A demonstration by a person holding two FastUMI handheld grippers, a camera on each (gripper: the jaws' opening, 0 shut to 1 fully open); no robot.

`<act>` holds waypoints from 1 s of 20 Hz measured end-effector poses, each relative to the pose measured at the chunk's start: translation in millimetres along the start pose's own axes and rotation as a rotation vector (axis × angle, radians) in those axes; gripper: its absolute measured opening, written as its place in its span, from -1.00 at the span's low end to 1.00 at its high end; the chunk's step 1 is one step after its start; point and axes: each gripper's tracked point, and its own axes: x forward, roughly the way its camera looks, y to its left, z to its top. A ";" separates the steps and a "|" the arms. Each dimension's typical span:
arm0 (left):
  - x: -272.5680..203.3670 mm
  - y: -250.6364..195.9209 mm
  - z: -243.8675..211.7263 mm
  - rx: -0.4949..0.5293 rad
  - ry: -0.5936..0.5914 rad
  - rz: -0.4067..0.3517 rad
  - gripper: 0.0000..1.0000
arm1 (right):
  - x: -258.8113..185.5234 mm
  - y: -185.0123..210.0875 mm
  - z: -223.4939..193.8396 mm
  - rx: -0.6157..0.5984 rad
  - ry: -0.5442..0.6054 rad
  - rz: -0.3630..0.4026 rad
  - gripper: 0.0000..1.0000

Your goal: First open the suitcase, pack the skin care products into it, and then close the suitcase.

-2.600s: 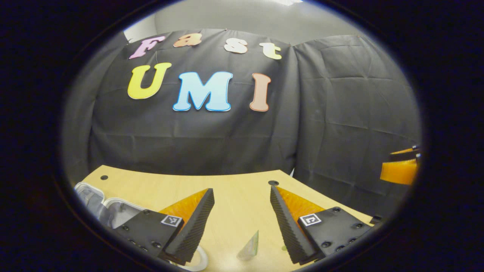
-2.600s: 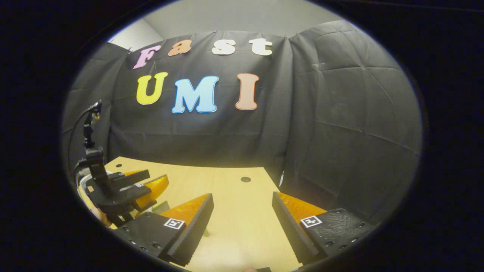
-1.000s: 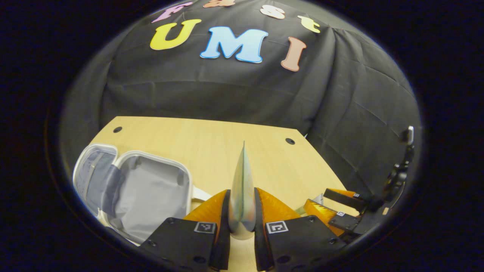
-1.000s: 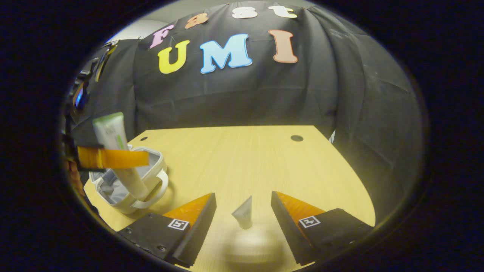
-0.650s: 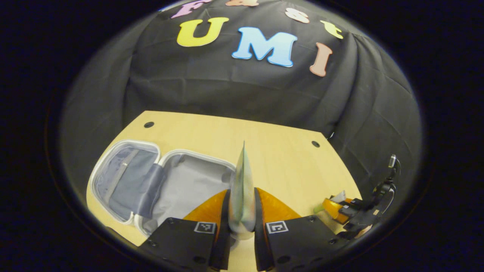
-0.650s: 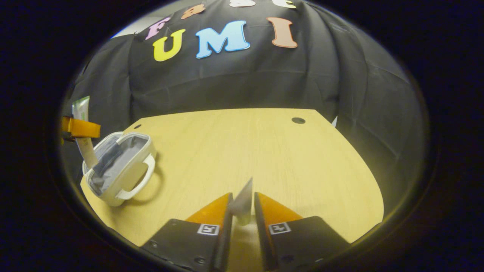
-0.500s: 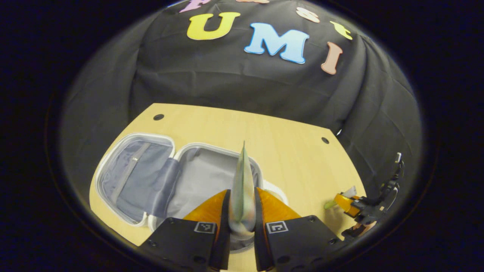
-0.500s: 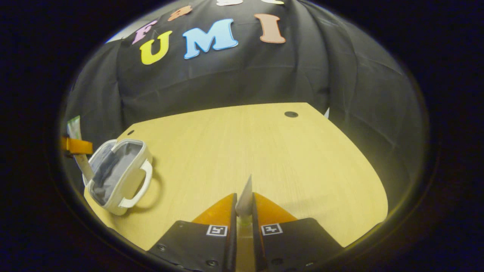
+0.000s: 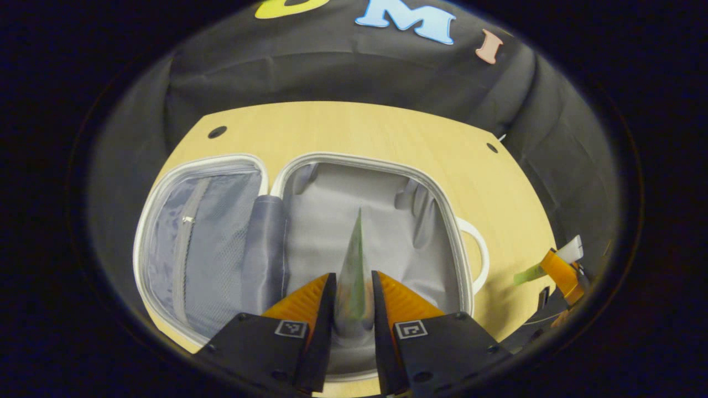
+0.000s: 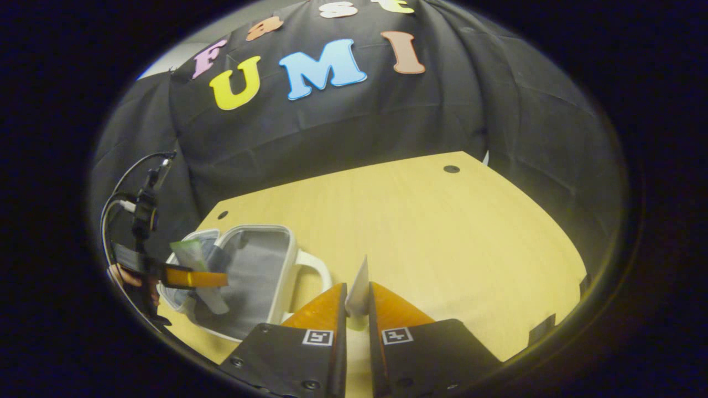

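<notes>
Left gripper [image 9: 354,309], fingers gripping tube [image 9: 354,276], moved over open suitcase [image 9: 453,243]; right gripper [image 10: 354,309] now grips small tube [image 10: 358,290]. Packing underway.

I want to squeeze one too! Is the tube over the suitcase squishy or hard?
Probably squishy: the tube tapers to a thin flat edge, like soft plastic. The left gripper pinches it over the open suitcase, so it likely bends slightly. It looks light.

A gripper [image 9: 353,301] clamps a green tube [image 9: 354,276] upright above an open suitcase [image 9: 387,221] lying flat on a wooden table [image 9: 354,127].
</notes>
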 end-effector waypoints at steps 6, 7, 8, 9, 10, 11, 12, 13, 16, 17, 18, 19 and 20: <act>-22.9 7.2 30.0 0.011 -0.135 -0.055 0.99 | 0.1 96.1 -8.8 -0.044 0.049 0.128 -0.67; -32.6 12.7 32.0 0.014 -0.155 -0.048 0.99 | 3.5 109.3 -11.2 -0.063 0.062 0.150 -0.67; -42.3 20.4 32.2 0.016 -0.170 -0.035 0.99 | 7.4 121.7 -11.3 -0.076 0.066 0.169 -0.67; -51.7 28.9 31.9 0.014 -0.192 -0.025 0.99 | 14.0 133.1 -14.3 -0.094 0.076 0.184 -0.67; -60.3 37.6 31.3 0.007 -0.209 -0.017 0.99 | 22.0 140.6 -19.4 -0.114 0.100 0.194 -0.67; -72.0 47.8 29.9 -0.004 -0.218 -0.003 1.00 | 30.6 146.6 -27.1 -0.126 0.129 0.201 -0.66; -82.2 59.8 28.4 -0.019 -0.231 0.015 0.99 | 37.8 150.4 -35.5 -0.133 0.165 0.206 -0.64; -91.4 74.0 27.0 -0.037 -0.244 0.032 0.99 | 44.9 152.7 -43.8 -0.134 0.199 0.208 -0.62; -114.2 113.5 20.1 -0.098 -0.279 0.093 0.99 | 56.3 154.5 -55.3 -0.130 0.253 0.205 -0.53; -119.3 126.2 17.7 -0.120 -0.286 0.108 0.99 | 58.3 155.6 -49.4 -0.124 0.239 0.207 -0.49; -123.8 136.2 16.2 -0.141 -0.293 0.121 0.99 | 57.0 155.4 -44.1 -0.121 0.223 0.204 -0.26; -127.4 146.9 14.7 -0.161 -0.297 0.135 0.99 | 56.5 155.2 -40.5 -0.119 0.206 0.205 -0.20; -130.7 156.8 14.5 -0.178 -0.305 0.150 0.99 | 53.7 154.4 -35.4 -0.120 0.190 0.203 0.18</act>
